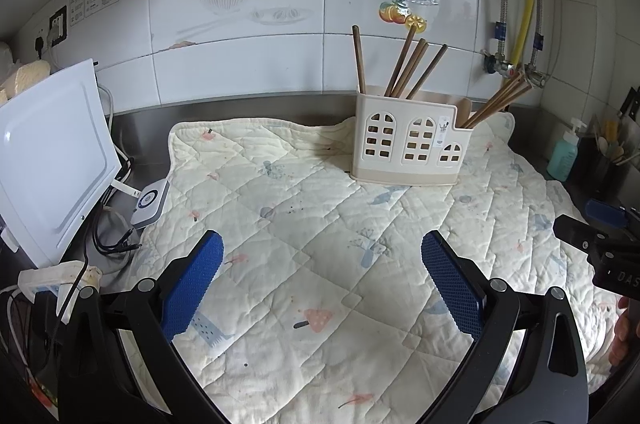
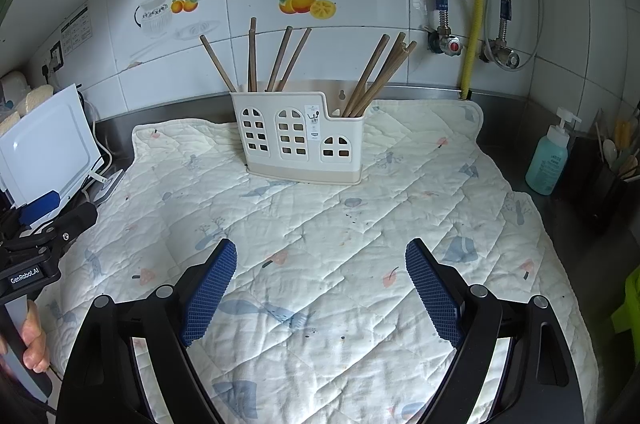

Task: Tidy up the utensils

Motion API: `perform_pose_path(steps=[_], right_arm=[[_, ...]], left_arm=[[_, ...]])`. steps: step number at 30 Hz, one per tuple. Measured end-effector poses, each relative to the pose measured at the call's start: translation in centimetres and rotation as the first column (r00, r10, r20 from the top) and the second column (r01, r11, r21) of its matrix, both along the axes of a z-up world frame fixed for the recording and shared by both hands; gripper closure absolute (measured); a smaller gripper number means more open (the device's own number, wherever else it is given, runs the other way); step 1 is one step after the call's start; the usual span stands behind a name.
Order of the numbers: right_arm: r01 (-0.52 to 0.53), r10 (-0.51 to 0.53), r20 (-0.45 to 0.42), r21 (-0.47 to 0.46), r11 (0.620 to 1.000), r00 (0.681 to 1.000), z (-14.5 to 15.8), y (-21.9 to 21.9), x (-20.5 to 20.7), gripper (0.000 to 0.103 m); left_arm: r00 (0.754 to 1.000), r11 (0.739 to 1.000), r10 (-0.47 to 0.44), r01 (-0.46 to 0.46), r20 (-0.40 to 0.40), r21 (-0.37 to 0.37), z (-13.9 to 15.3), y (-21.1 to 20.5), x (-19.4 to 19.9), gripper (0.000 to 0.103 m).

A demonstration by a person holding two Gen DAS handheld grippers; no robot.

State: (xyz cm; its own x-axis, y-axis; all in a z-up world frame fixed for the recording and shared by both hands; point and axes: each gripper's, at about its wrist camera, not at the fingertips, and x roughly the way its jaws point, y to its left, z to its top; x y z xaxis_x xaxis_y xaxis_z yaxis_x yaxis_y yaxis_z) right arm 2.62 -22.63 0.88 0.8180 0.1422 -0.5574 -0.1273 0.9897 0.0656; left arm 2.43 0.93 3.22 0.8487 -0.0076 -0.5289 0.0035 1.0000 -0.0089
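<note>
Quilted mat (image 2: 320, 224) covering the counter, bearing at its far side a cream utensil holder (image 2: 298, 136) with wooden chopsticks (image 2: 372, 76) standing in both compartments; left gripper (image 1: 322, 280) and right gripper (image 2: 320, 288) hovering low over the mat, jaws spread apart, holding nothing.

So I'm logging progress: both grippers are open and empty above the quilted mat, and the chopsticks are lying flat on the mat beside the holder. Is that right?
Not quite. The chopsticks are not lying on the mat; they stand leaning inside the holder, in two groups, as the right wrist view shows. The rest holds: the left gripper and right gripper are open and empty above the mat.
</note>
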Motion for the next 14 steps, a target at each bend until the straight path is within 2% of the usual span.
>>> perform_pose_path(steps=[14], right_arm=[[0.003,-0.003,-0.001,0.000,1.000,1.000,-0.15,0.00,0.03,0.020]], left_arm=[[1.000,1.000,0.002,-0.002,-0.013,0.006,-0.27,-0.28,0.07,0.005]])
